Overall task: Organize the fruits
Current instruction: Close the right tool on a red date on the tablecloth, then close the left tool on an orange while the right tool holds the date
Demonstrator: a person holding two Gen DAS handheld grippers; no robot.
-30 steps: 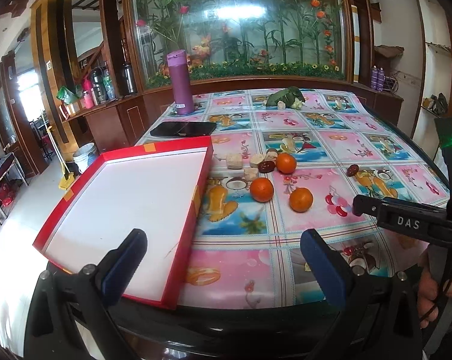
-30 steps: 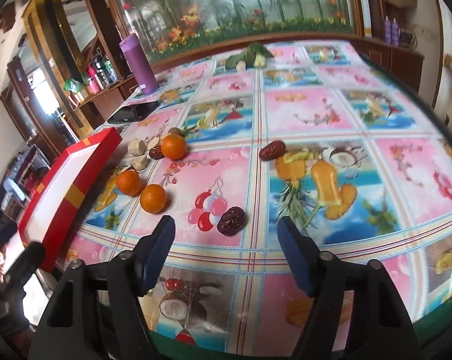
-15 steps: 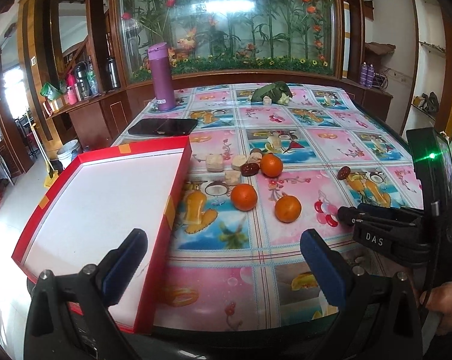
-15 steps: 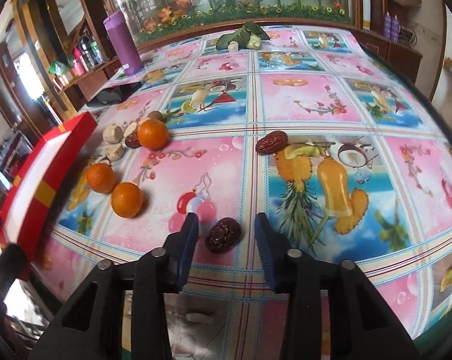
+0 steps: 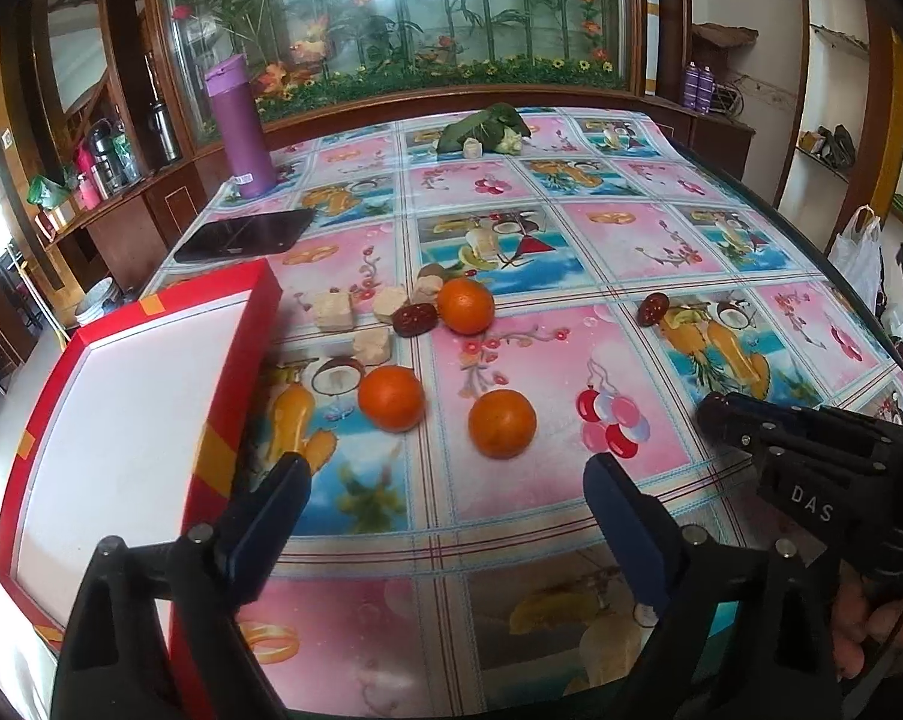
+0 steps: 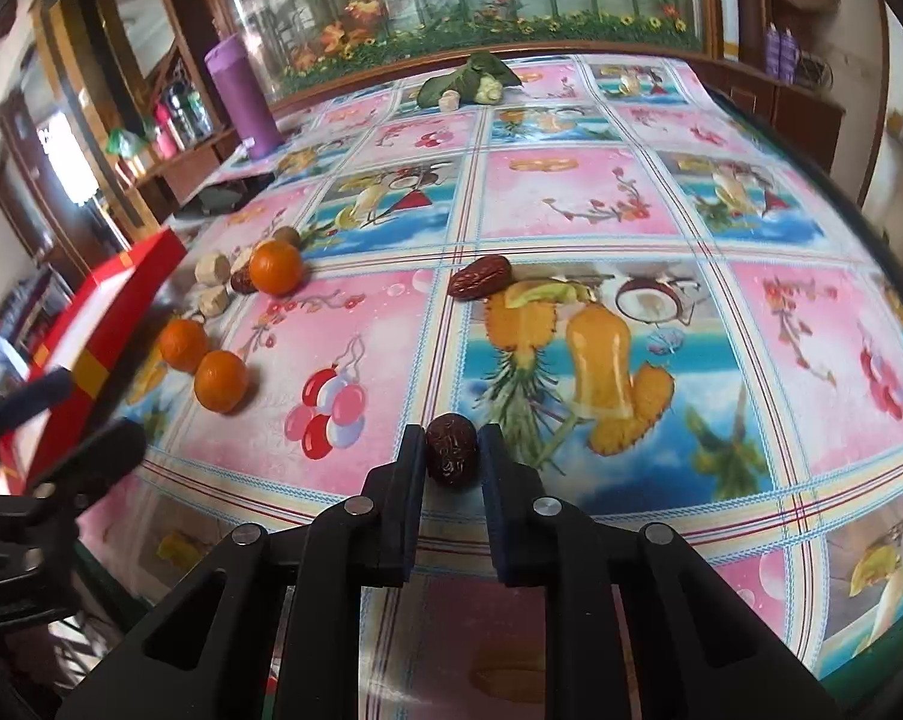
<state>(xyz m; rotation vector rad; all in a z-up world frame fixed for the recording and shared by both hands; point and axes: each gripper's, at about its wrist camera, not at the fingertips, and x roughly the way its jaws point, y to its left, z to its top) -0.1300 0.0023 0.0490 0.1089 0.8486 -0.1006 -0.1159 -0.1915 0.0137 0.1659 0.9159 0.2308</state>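
The right gripper [image 6: 451,456] has its jaws clamped on a dark, wrinkled red date [image 6: 451,457] at the bench's [image 6: 571,198] near edge, while the left gripper [image 5: 445,504] hangs wide apart beside the red tray [image 5: 223,384].

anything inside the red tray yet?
Nothing visible: the red tray shows only bare white floor. Its near corner is covered by the left gripper, so that part is unknown. The oranges sit outside on the tablecloth.
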